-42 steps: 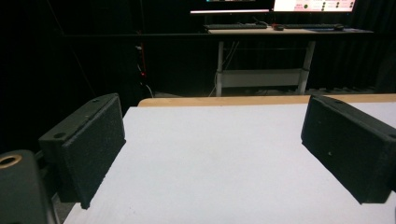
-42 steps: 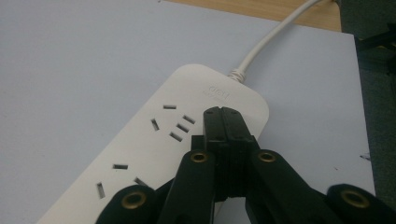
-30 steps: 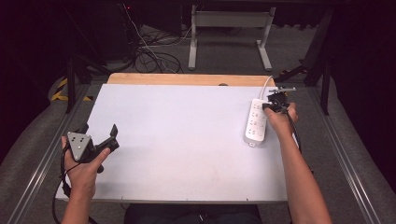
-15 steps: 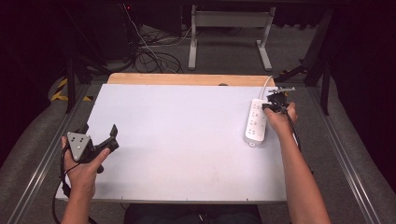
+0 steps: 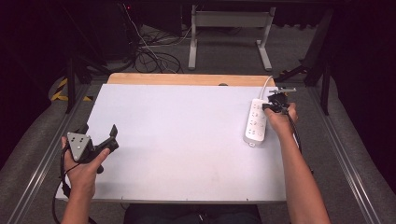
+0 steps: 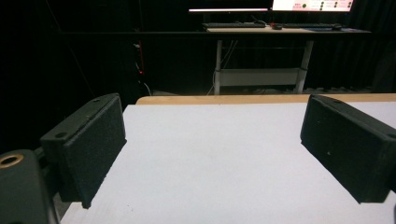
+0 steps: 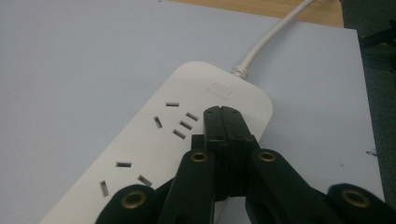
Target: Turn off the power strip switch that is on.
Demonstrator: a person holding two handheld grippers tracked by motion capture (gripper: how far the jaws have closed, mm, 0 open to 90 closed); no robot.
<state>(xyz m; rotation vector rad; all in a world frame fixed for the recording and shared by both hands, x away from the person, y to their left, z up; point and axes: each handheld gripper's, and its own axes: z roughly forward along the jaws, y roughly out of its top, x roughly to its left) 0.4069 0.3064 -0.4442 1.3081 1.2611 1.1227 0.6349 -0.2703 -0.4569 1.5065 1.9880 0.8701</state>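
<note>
Right gripper view, centre: white power strip (image 7: 187, 140), slotted sockets, under right gripper (image 7: 223, 114), jaws together; left gripper (image 6: 212, 154) wide.

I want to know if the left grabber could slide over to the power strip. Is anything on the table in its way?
Nothing visible. The left gripper is open near the table's left edge, and the power strip lies by the right edge. Between them is bare white tabletop. The right gripper, shut, is right at the strip's far end.
</note>
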